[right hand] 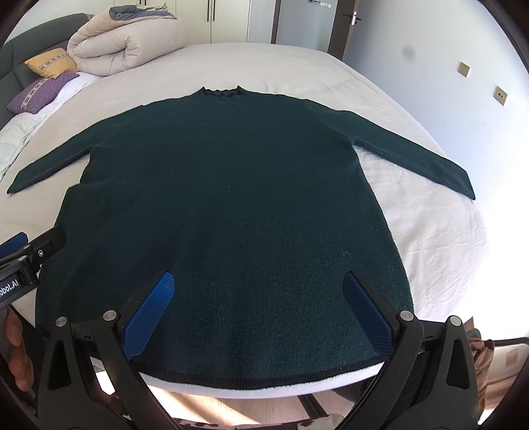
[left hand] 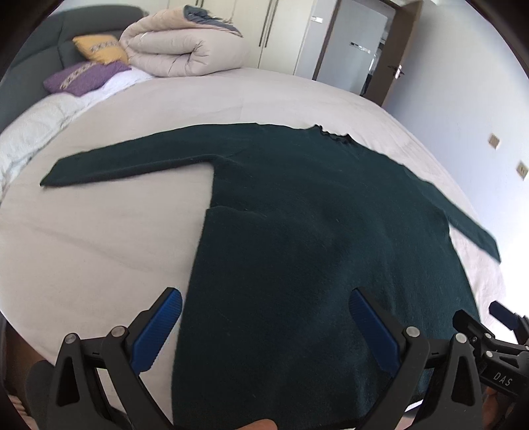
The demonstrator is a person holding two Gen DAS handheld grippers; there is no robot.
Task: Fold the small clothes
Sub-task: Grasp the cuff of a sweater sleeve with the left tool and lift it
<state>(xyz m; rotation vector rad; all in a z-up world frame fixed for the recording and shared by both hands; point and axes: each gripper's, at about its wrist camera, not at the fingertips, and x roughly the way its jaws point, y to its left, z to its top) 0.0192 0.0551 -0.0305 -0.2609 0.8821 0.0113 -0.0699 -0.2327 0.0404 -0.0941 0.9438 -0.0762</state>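
Note:
A dark green long-sleeved sweater [right hand: 238, 198] lies flat on the white bed [right hand: 429, 231], collar at the far side, hem at the near edge, both sleeves spread out sideways. It also shows in the left wrist view [left hand: 314, 248]. My left gripper [left hand: 264, 297] is open and empty, hovering over the sweater's lower left edge. My right gripper [right hand: 258, 281] is open and empty above the lower middle of the sweater, near the hem. The right gripper's tip shows at the right edge of the left wrist view [left hand: 502, 312].
A rolled beige duvet [right hand: 122, 43], a yellow pillow [right hand: 51, 63] and a purple pillow [right hand: 39, 91] lie at the head of the bed, far left. Wardrobe doors [right hand: 228, 20] and a door stand behind. A wall [right hand: 463, 66] runs along the right.

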